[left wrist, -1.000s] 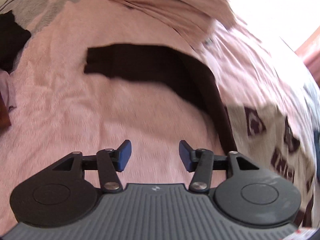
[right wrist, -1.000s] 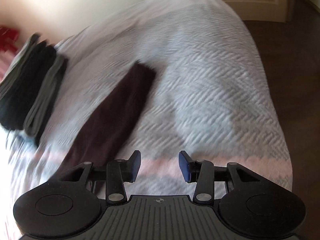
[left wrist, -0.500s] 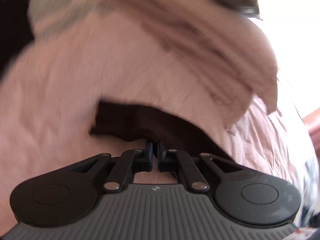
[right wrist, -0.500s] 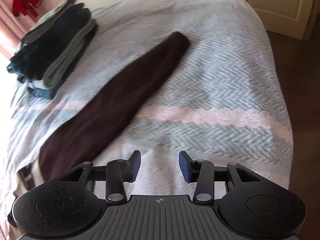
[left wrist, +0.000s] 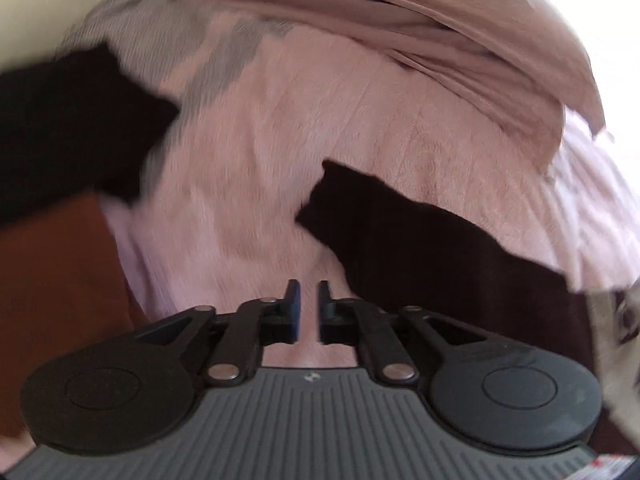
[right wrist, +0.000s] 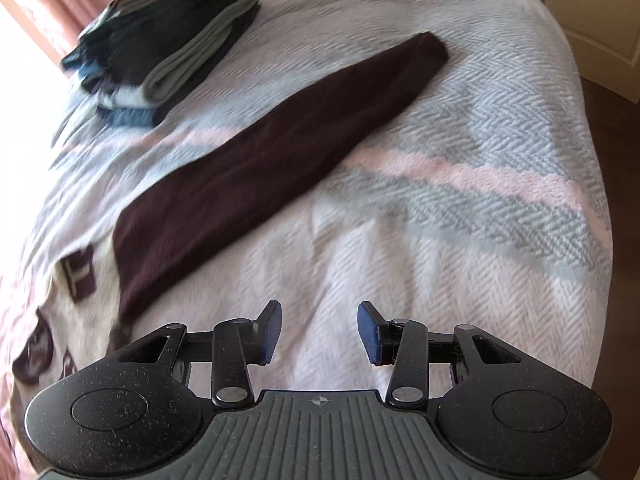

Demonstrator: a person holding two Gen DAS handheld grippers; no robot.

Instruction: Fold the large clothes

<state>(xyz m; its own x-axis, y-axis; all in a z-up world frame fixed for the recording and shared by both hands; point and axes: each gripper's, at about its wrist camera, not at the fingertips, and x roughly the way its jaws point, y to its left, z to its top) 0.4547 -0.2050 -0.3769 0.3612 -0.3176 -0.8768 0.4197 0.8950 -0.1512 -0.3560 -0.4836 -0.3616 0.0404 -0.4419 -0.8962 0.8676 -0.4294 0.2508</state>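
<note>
1. The left gripper [left wrist: 308,312] is being held over a pink textured bedspread [left wrist: 280,152]; its jaws are being opened, a narrow gap is being shown, and nothing is being pinched between them.
2. A dark maroon knitted sleeve [left wrist: 400,232] is being seen just ahead and to the right of that gripper, lying flat.
3. The right gripper [right wrist: 319,332] is being kept spread wide over a grey-and-pink herringbone blanket [right wrist: 460,240], with nothing between its blue pads [right wrist: 270,330].
4. The other long maroon knitted sleeve [right wrist: 280,144] is being seen ahead and to the left.
5. A stack of folded grey and blue clothes [right wrist: 168,44] is being seen further ahead-left.
</note>
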